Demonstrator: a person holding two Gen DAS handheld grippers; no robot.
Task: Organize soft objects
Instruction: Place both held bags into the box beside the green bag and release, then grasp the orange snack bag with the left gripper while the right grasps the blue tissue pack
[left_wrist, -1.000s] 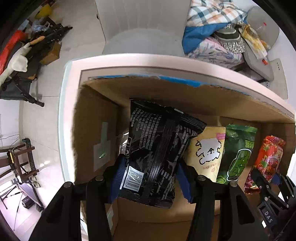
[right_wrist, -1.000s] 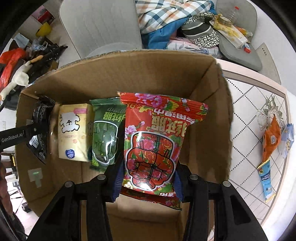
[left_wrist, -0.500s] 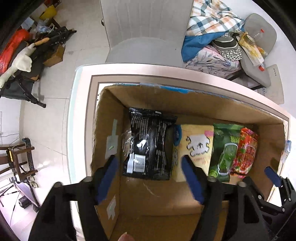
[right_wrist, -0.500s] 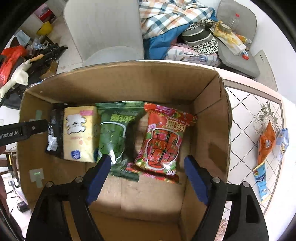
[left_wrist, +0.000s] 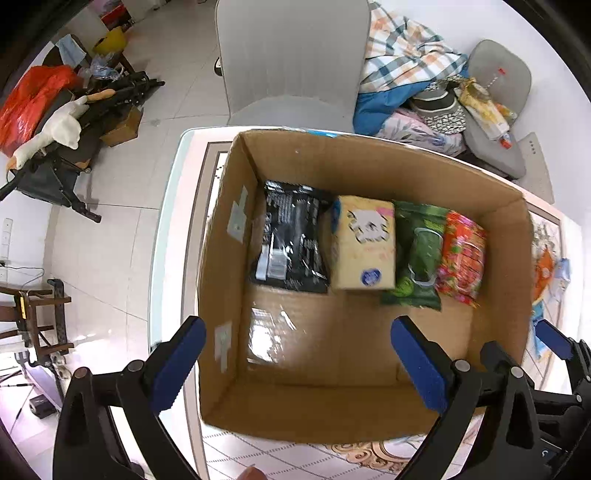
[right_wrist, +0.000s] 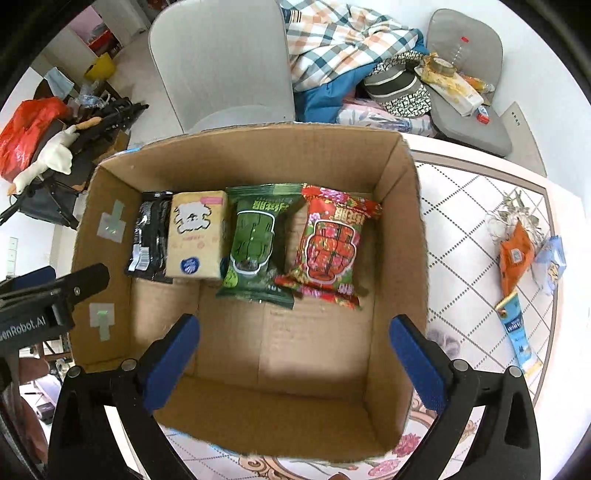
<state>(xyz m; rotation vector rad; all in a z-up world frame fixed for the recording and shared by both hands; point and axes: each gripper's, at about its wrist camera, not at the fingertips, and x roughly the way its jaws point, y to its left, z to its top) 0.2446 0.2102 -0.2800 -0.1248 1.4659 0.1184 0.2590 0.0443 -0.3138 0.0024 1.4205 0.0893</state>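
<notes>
Four soft packets we see lined up in the box (right_wrist: 391, 229)

Black packet (right_wrist: 147, 236), yellow packet (right_wrist: 195, 236), green packet (right_wrist: 255, 243) and red packet (right_wrist: 328, 243) lie flat, side by side along the far wall.

Home: laundry-heaped chair (right_wrist: 369, 66), tiled floor (left_wrist: 110, 229)

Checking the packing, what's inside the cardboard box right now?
Cardboard box holds four packs in a row: black pack, yellow pack, green pack, red pack. Anything beneath them is hidden.

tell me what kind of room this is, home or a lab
Most likely a lived-in home, perhaps a dining area. The cardboard box sits on a patterned table, with a grey chair behind it, a pile of bedding and clothes on a seat, and a tiled floor.
</notes>
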